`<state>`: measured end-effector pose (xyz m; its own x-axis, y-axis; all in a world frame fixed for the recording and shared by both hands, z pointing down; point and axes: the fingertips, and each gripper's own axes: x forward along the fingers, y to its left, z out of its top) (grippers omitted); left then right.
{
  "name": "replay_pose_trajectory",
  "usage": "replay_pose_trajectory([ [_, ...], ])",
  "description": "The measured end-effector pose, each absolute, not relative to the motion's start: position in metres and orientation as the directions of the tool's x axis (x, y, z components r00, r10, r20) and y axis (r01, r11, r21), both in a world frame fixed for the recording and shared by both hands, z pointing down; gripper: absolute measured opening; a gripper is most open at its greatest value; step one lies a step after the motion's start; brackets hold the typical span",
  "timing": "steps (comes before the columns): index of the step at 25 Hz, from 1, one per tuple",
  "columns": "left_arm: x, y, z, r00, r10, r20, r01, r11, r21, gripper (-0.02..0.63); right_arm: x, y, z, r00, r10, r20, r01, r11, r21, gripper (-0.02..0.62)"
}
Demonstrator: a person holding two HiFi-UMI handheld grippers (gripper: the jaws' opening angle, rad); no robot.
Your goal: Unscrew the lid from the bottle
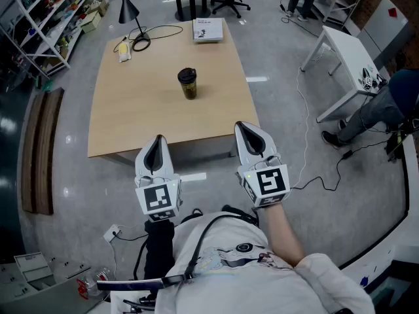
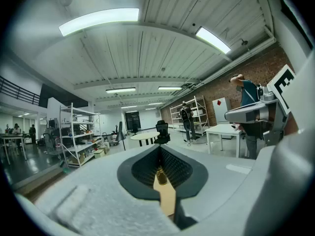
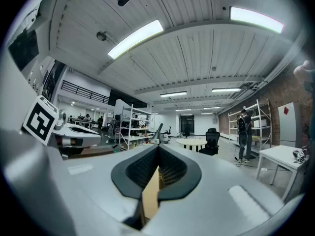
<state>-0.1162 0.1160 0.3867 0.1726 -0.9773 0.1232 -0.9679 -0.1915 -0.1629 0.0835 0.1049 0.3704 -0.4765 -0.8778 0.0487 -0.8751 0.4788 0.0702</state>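
Observation:
A dark bottle (image 1: pixel 187 84) with a black lid stands upright near the middle of the wooden table (image 1: pixel 131 116). Both grippers hover side by side at the table's near edge, well short of the bottle. My left gripper (image 1: pixel 156 144) is shut with nothing in it, and my right gripper (image 1: pixel 248 132) is shut and empty as well. In the left gripper view the jaws of the left gripper (image 2: pixel 160 149) meet, and the bottle (image 2: pixel 160 174) shows small through the slit below them. In the right gripper view the right gripper (image 3: pixel 158 150) has its jaws closed together, with only tabletop behind.
A book (image 1: pixel 208 29) lies at the table's far edge. A black lamp with a coiled cable (image 1: pixel 139 39) and a small yellow item (image 1: pixel 124 50) sit at the far left corner. A white table (image 1: pixel 347 51) and a person (image 1: pixel 386 106) are to the right, shelving (image 1: pixel 46 18) to the left.

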Motion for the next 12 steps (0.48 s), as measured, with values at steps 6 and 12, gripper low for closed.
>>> replay_pose_trajectory([
  [6, -0.107, 0.118, 0.382, 0.168, -0.978, 0.122, -0.970, -0.187, -0.158, -0.003, 0.088, 0.106, 0.371, -0.491, -0.870, 0.057, -0.867, 0.494, 0.067, 0.002],
  [12, -0.102, 0.120, 0.390, 0.174, -0.975, 0.141, -0.970, -0.194, -0.144, -0.002, 0.089, 0.109, 0.374, -0.520, -0.852, 0.057, -0.852, 0.522, 0.042, 0.003],
])
